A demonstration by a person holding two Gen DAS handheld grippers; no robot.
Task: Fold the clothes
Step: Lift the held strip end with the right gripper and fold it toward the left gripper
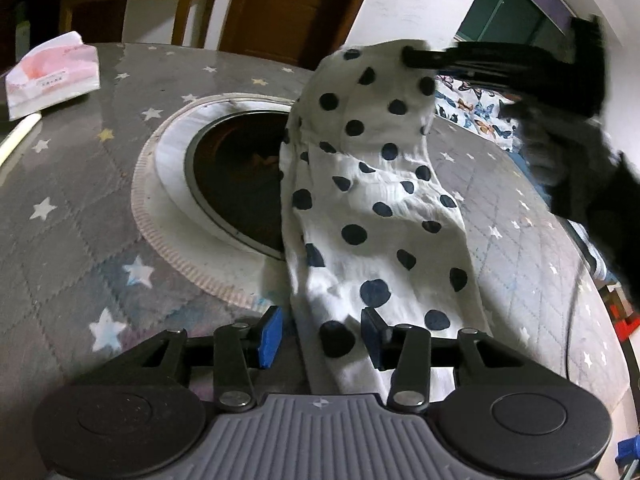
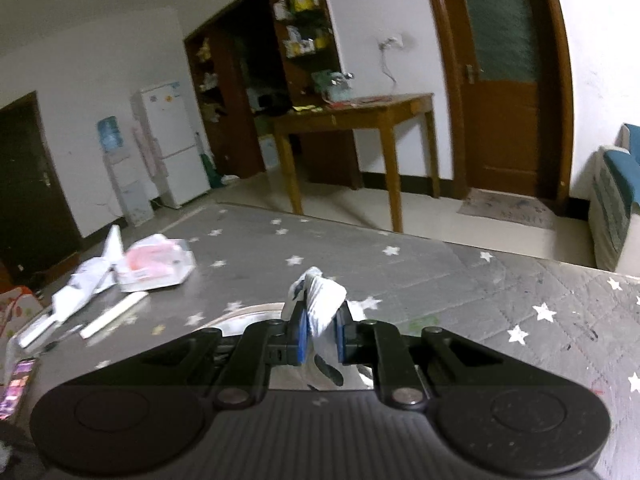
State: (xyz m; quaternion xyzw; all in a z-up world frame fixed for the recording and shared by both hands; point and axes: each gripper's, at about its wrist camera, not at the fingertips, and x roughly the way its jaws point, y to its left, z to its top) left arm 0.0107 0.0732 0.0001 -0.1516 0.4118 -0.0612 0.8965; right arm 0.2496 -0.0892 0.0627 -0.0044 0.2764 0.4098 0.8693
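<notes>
A white garment with dark polka dots hangs over the grey star-patterned table. In the left wrist view its top edge is pinched by my right gripper, which is blurred at the upper right. My left gripper is open, its blue pads on either side of the garment's lower part without closing on it. In the right wrist view my right gripper is shut on a bunched fold of the garment, held above the table.
A round dark opening with a white ribbed rim lies in the table's middle, partly behind the garment. A tissue pack lies at the far left and also shows in the right wrist view. A phone lies at the left edge. A wooden table stands behind.
</notes>
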